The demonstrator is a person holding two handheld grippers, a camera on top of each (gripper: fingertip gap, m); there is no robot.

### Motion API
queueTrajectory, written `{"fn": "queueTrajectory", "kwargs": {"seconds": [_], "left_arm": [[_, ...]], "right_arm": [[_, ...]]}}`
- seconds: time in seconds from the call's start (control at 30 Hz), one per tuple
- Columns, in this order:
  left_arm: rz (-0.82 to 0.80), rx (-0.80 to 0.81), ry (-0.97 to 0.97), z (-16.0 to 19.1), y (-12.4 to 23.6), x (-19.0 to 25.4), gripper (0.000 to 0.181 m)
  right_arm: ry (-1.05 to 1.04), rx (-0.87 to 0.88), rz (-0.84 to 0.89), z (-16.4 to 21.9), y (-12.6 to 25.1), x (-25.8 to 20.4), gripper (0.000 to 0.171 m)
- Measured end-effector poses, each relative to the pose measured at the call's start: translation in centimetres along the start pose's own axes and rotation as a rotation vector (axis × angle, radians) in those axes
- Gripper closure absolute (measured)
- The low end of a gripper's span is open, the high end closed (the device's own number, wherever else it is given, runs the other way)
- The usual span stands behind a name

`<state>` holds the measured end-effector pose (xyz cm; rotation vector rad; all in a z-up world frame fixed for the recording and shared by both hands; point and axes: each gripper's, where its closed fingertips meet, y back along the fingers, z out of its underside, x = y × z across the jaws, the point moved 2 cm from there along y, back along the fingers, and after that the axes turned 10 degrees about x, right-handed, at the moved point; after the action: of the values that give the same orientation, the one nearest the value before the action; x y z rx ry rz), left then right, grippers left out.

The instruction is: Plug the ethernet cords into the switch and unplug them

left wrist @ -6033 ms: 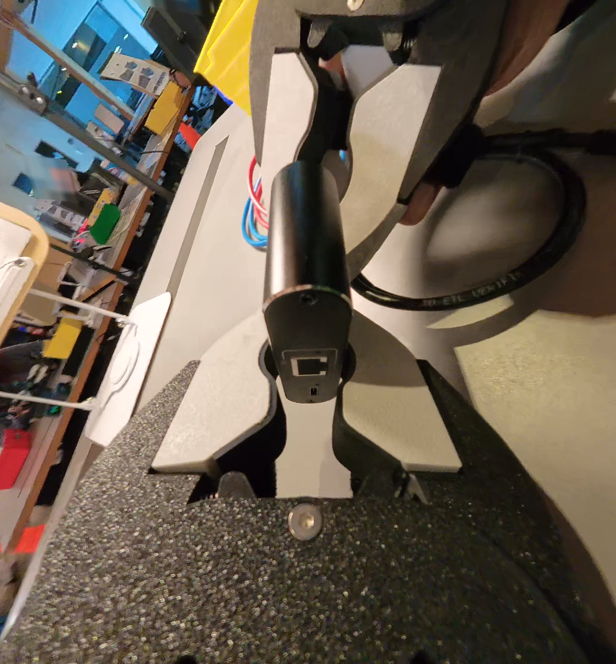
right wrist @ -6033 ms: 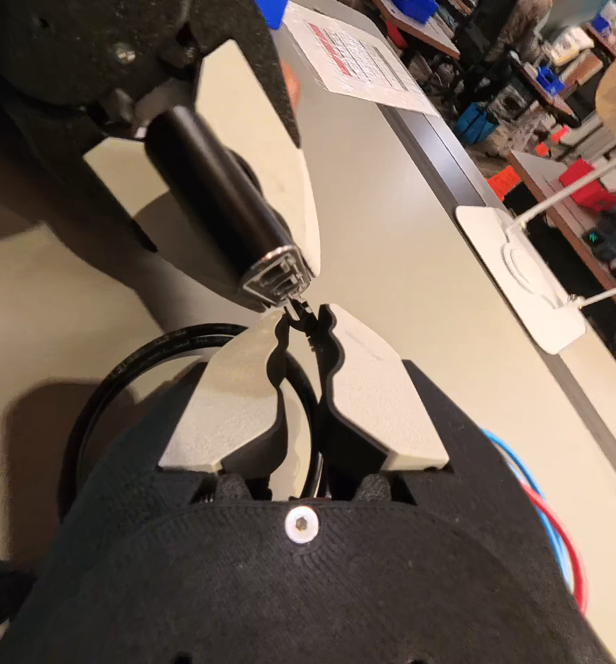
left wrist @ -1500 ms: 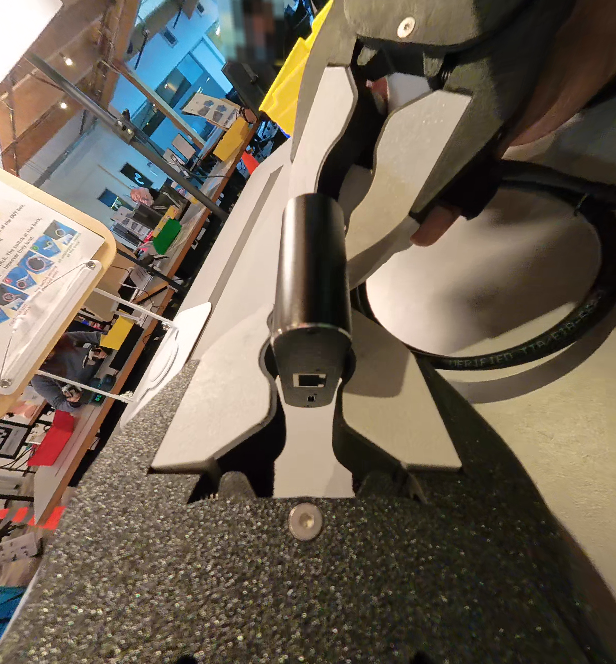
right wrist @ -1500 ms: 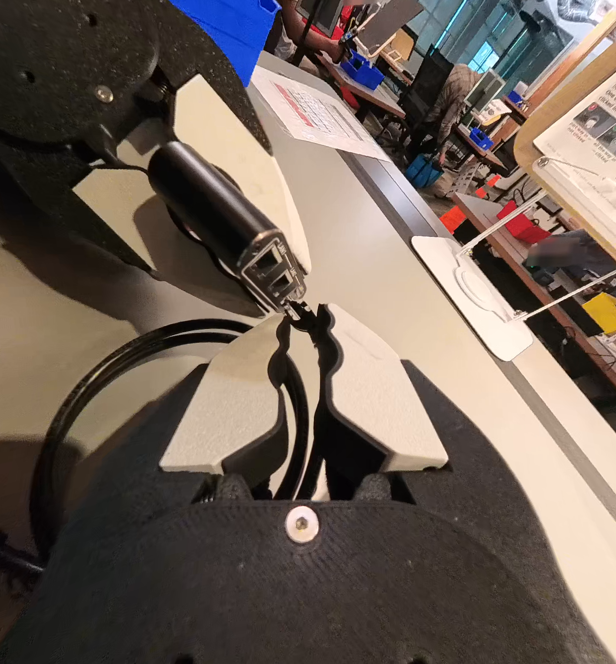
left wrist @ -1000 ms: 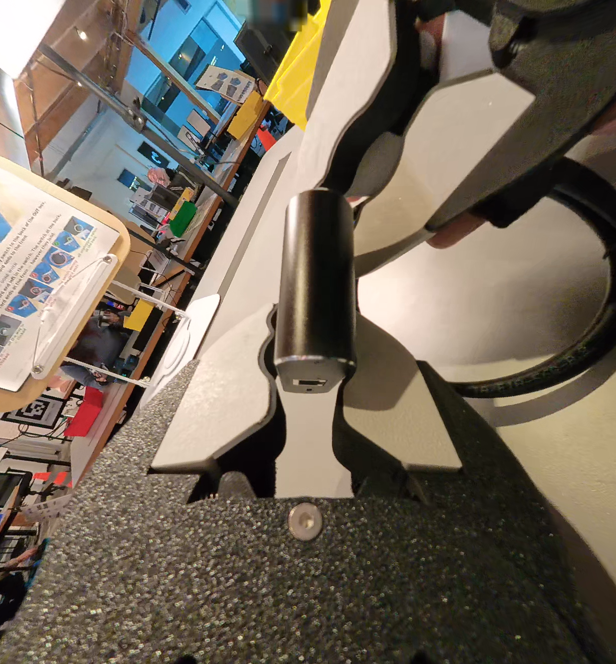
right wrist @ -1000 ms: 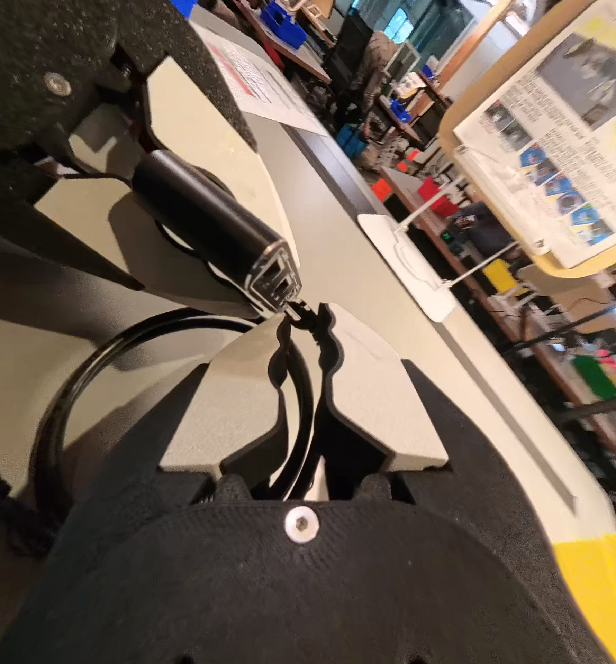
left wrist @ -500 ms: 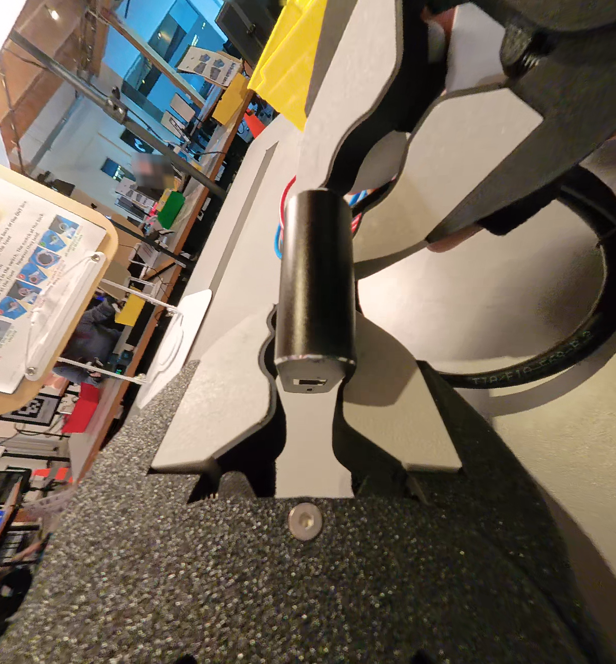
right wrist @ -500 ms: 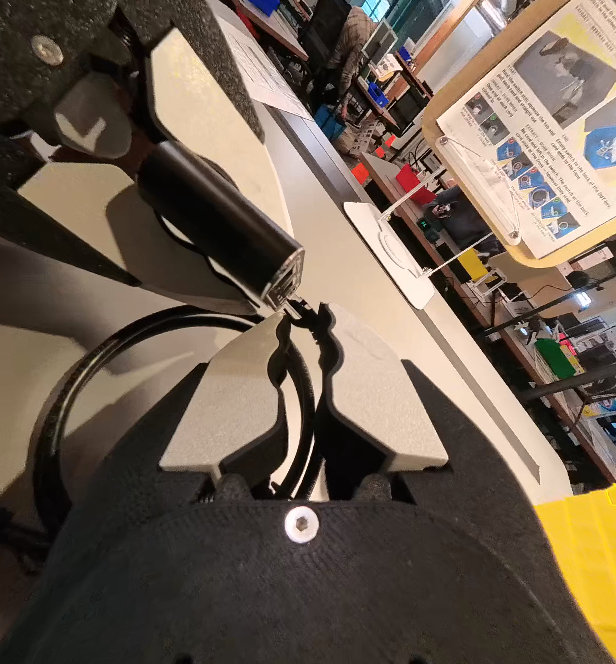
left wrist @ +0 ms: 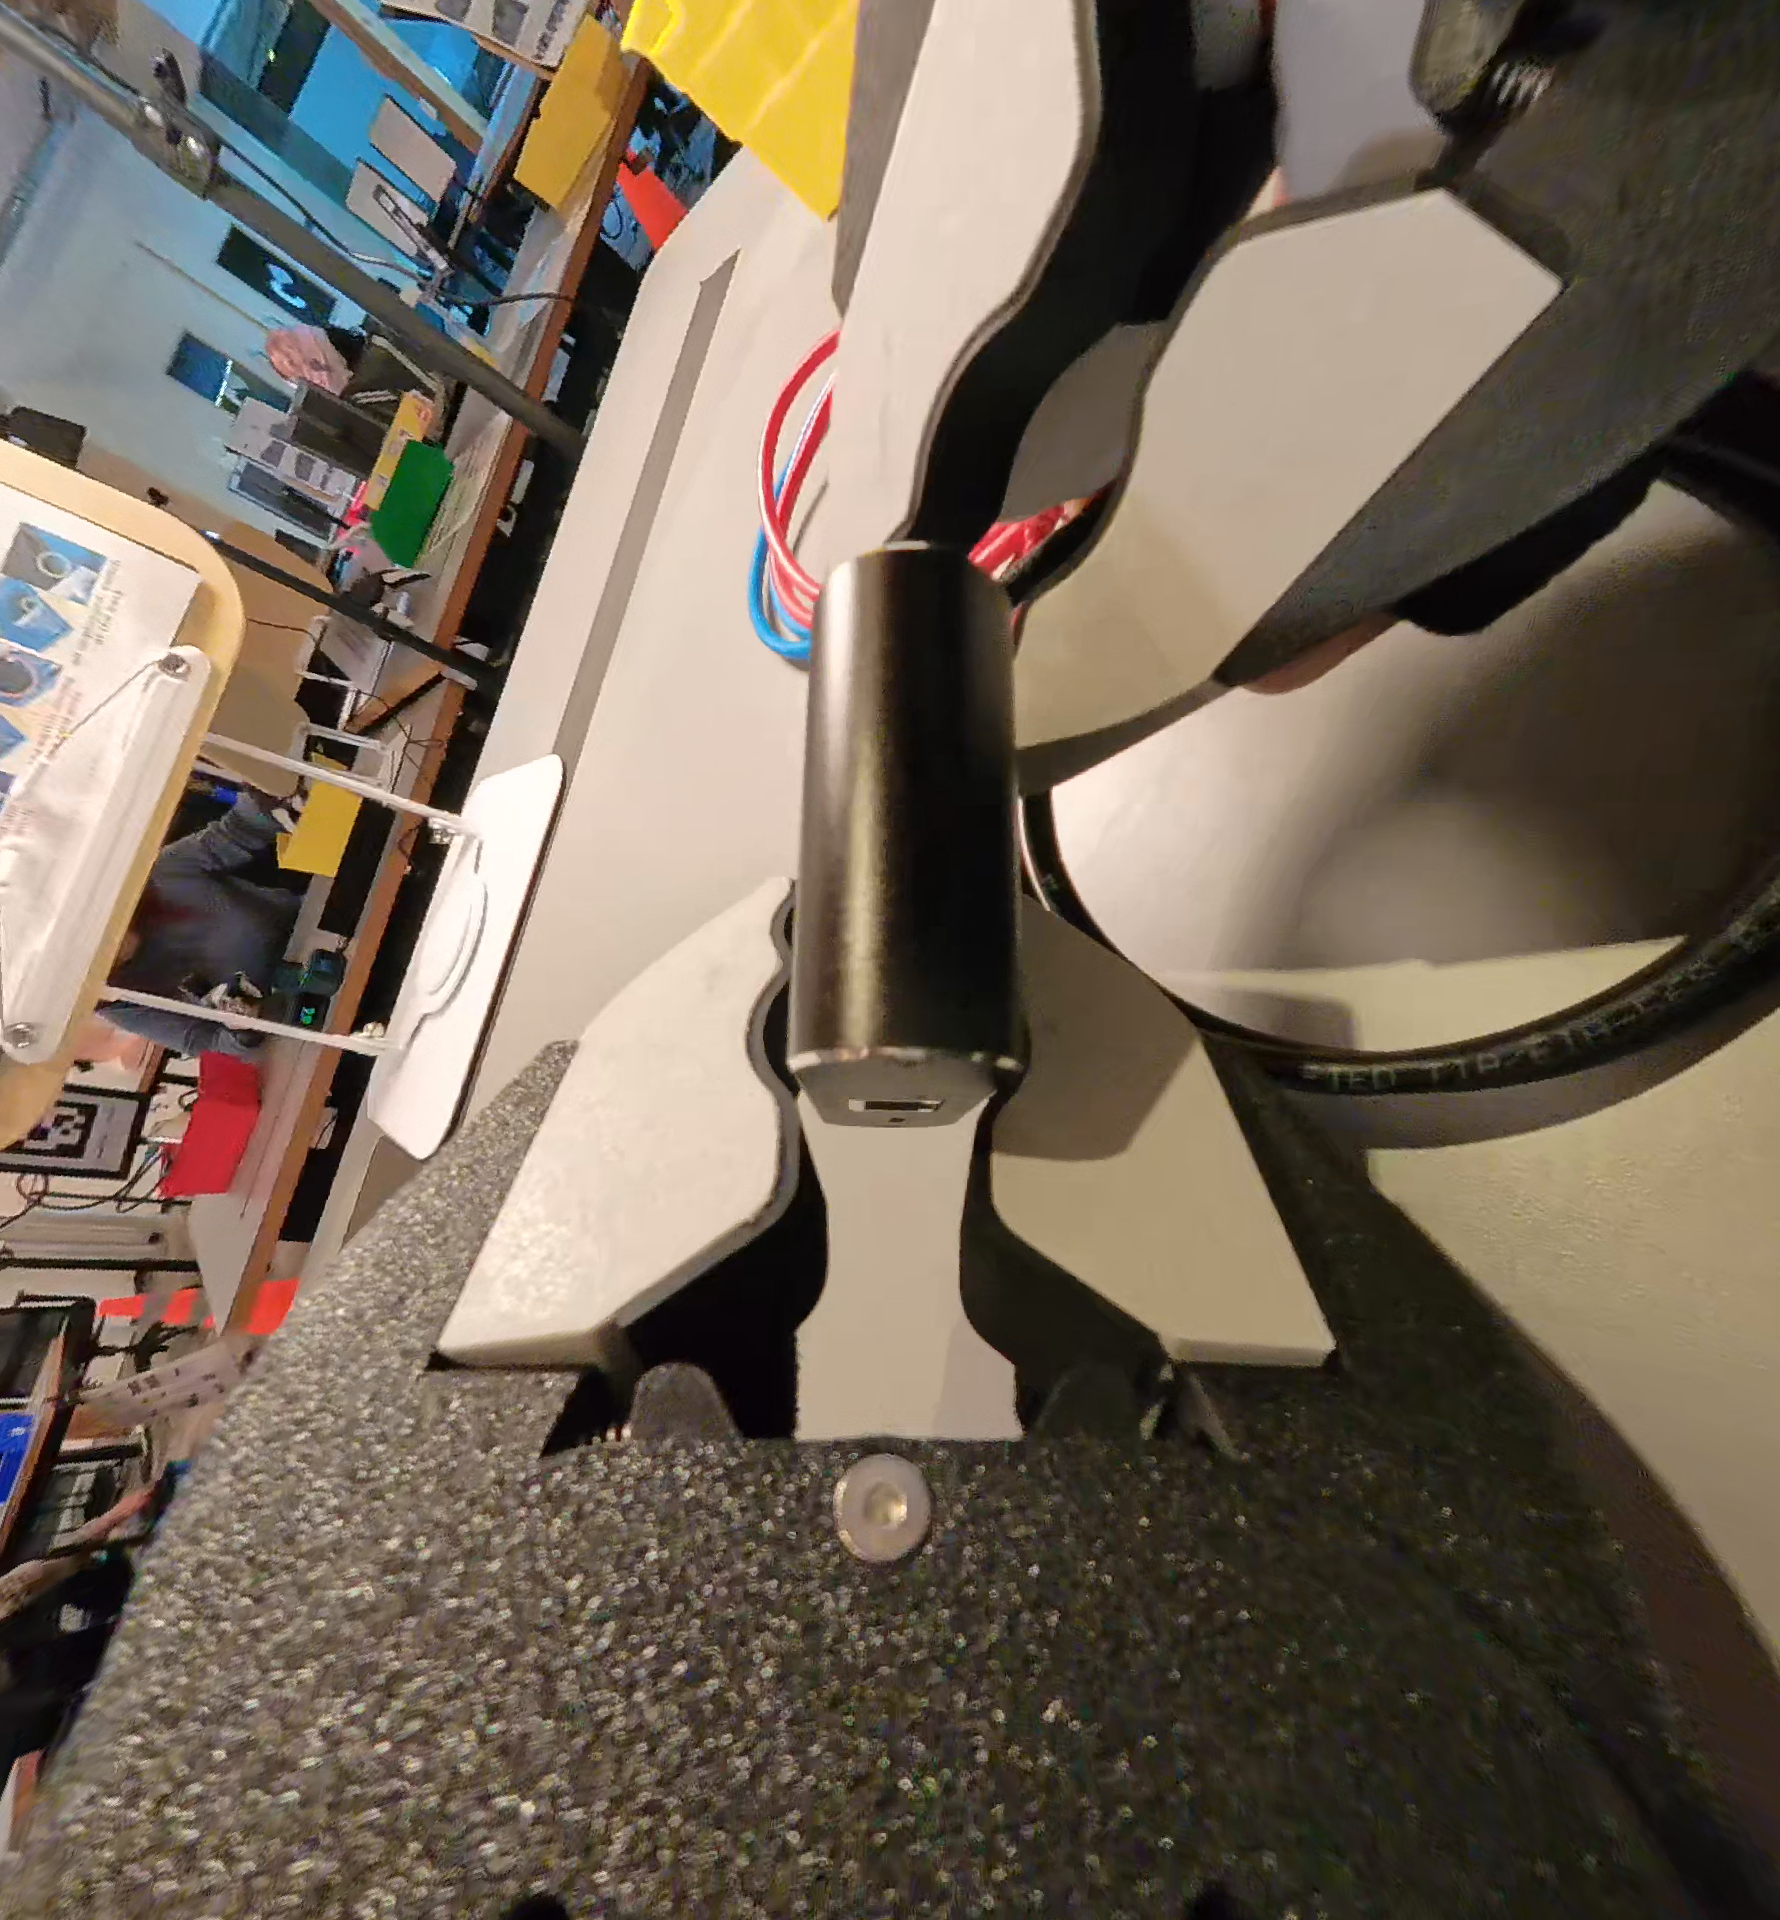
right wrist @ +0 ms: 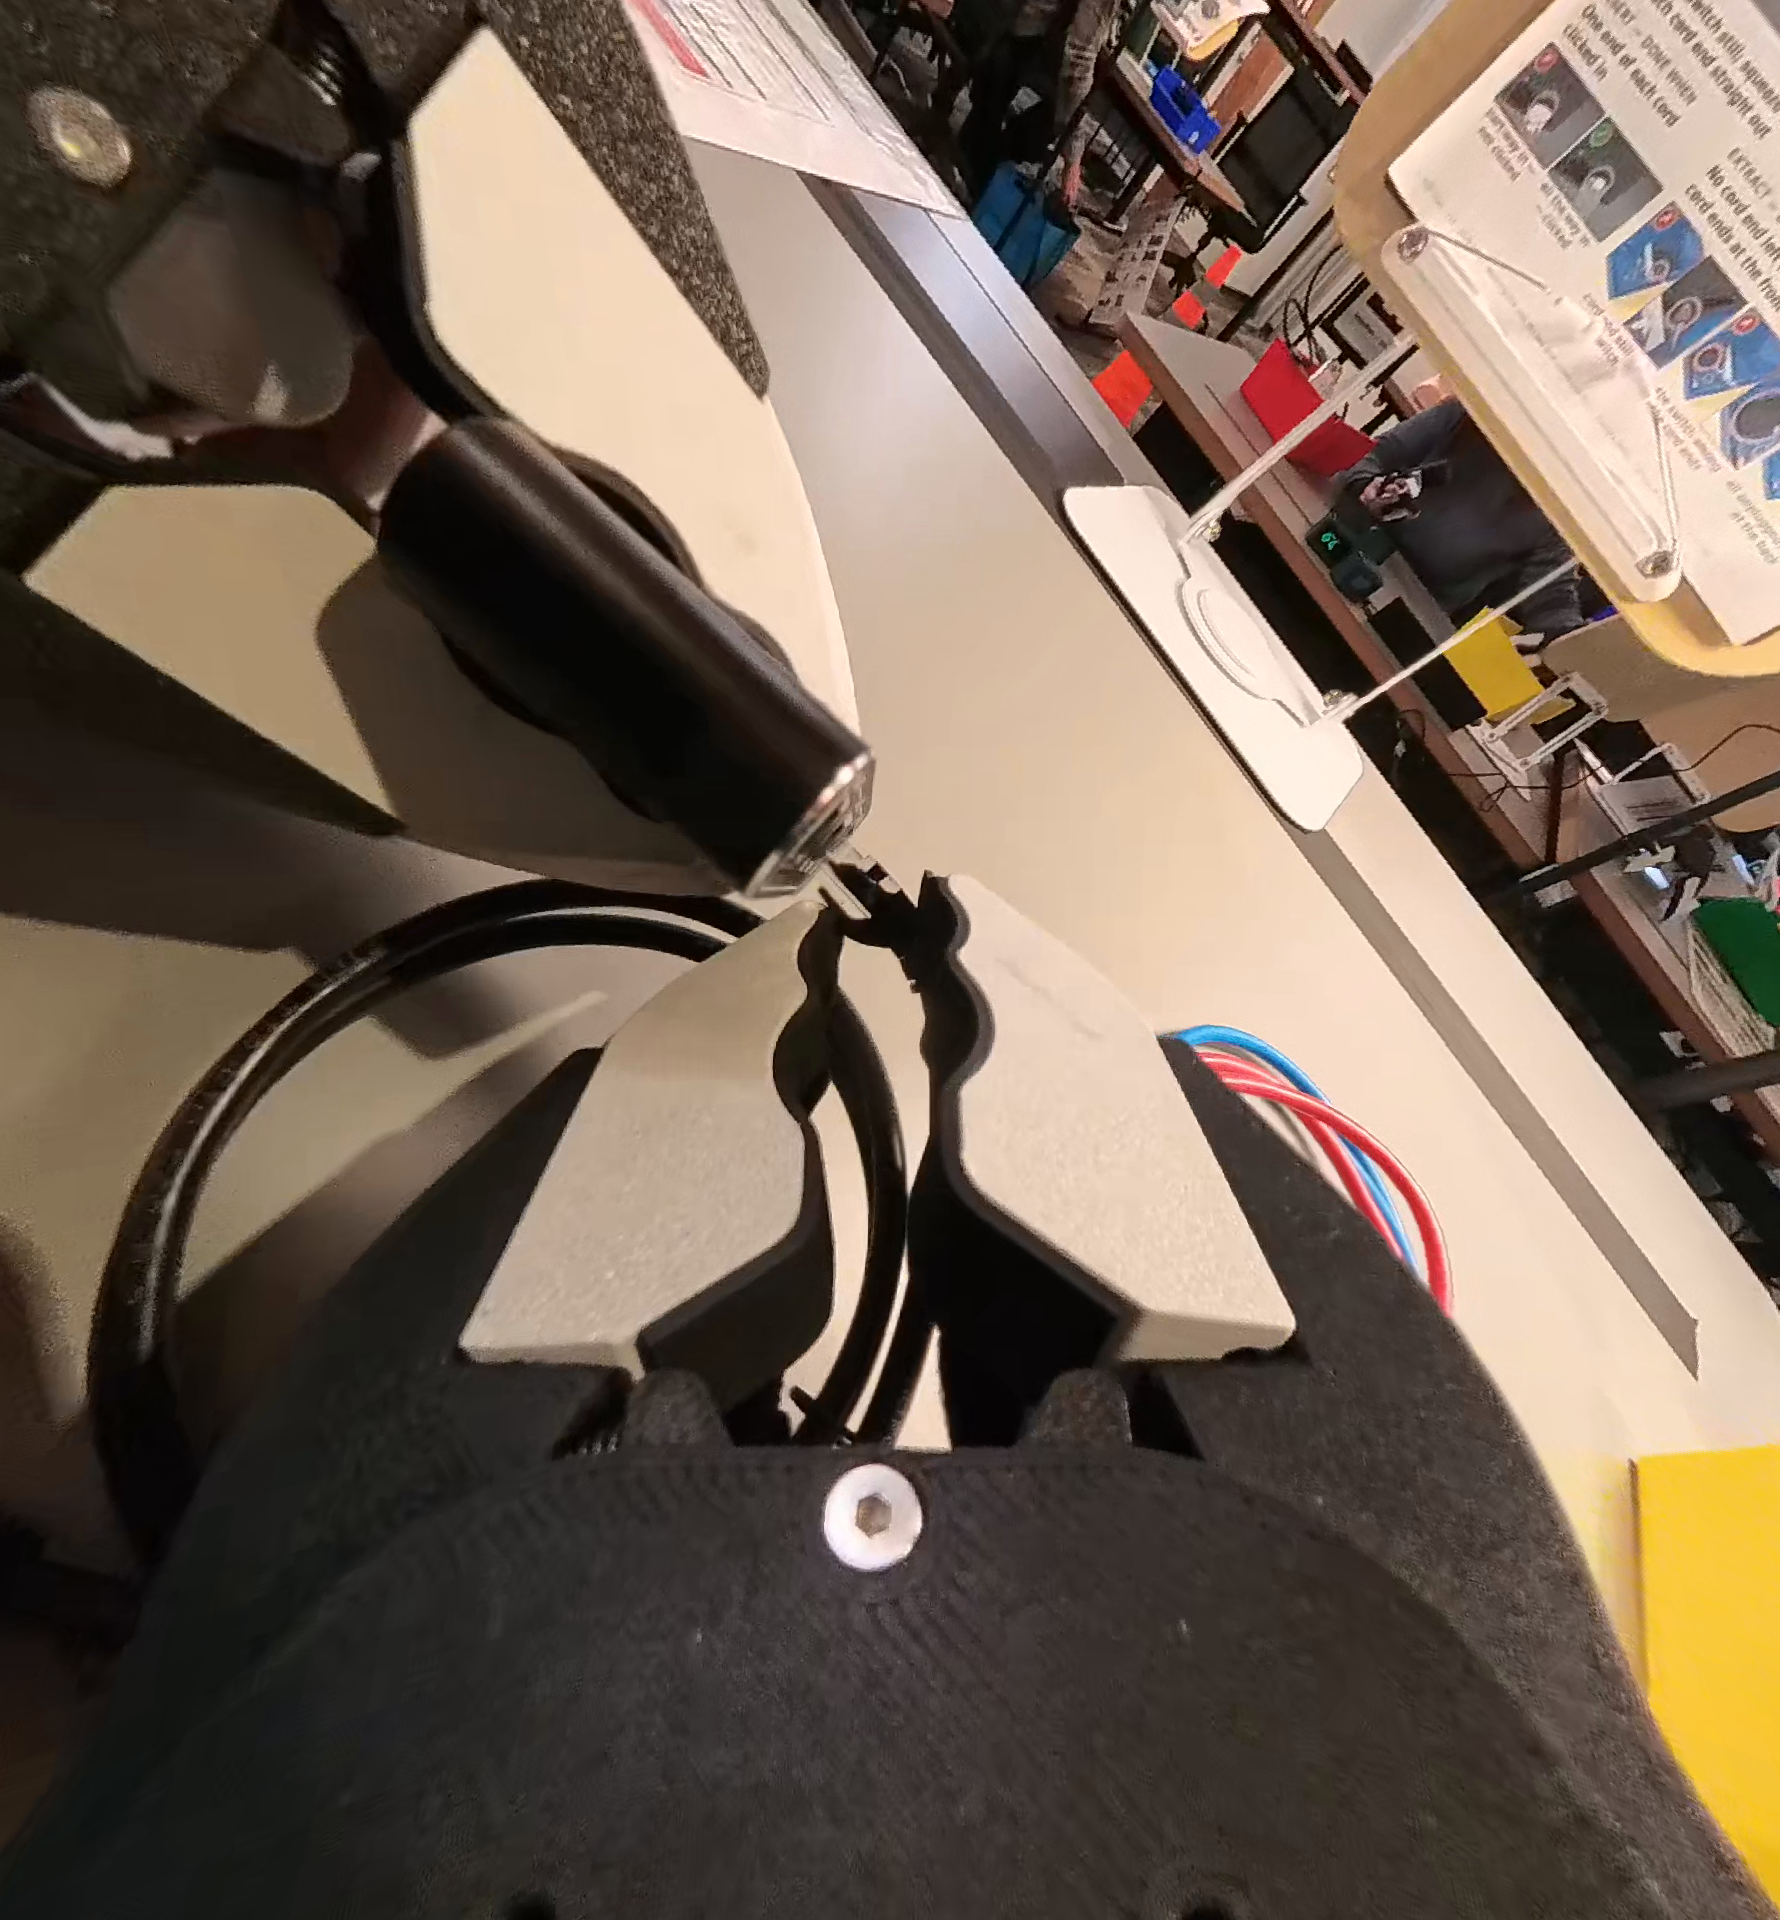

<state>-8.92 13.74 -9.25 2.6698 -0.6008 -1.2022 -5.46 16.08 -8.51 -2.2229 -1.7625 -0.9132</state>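
The switch is a black cylinder [left wrist: 907, 831] with a port at each end. My left gripper [left wrist: 901, 914] is shut on it and holds it above the table. My right gripper [right wrist: 881, 909] is shut on the plug [right wrist: 865, 896] of a black ethernet cord [right wrist: 242, 1091]. The plug's tip sits at the cylinder's [right wrist: 616, 675] end port. I cannot tell how far in it is. The cord [left wrist: 1592, 1039] loops below both grippers. In the left wrist view the right gripper's fingers [left wrist: 1333, 416] hide that far port.
Red and blue cords [left wrist: 792, 499] lie coiled on the pale table [right wrist: 1021, 623]; they also show in the right wrist view [right wrist: 1353, 1143]. A sheet holder [right wrist: 1644, 312] on a white base [right wrist: 1218, 644] stands at the table's edge. A yellow bin [right wrist: 1748, 1662] is nearby. Left and right tips are no more than a few centimetres apart.
Both grippers have swung together, still holding cylinder and plug. The red and blue cords have come into view. The plug tip now meets the cylinder's end port more squarely.
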Motion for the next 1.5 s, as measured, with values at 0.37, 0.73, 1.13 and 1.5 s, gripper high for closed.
{"fn": "queueTrajectory", "kwargs": {"seconds": [0.37,0.73,1.13,1.5], "left_arm": [[0.151,0.165,0.219,-0.3,0.8,1.0,0.153],[0.047,0.181,0.167,-1.4,0.7,1.0,0.153],[-0.008,0.088,0.063,-1.0,0.1,1.0,0.153],[0.218,0.258,0.328,-1.8,1.6,1.4,0.153]], "right_arm": [[-0.038,0.100,-0.190,0.3,-0.1,-1.5,0.155],[0.045,0.029,-0.056,-0.3,0.9,-0.8,0.154],[0.090,-0.019,0.004,0.2,1.2,-0.3,0.153],[0.100,0.189,-0.216,-0.6,2.1,-1.4,0.155]]}}
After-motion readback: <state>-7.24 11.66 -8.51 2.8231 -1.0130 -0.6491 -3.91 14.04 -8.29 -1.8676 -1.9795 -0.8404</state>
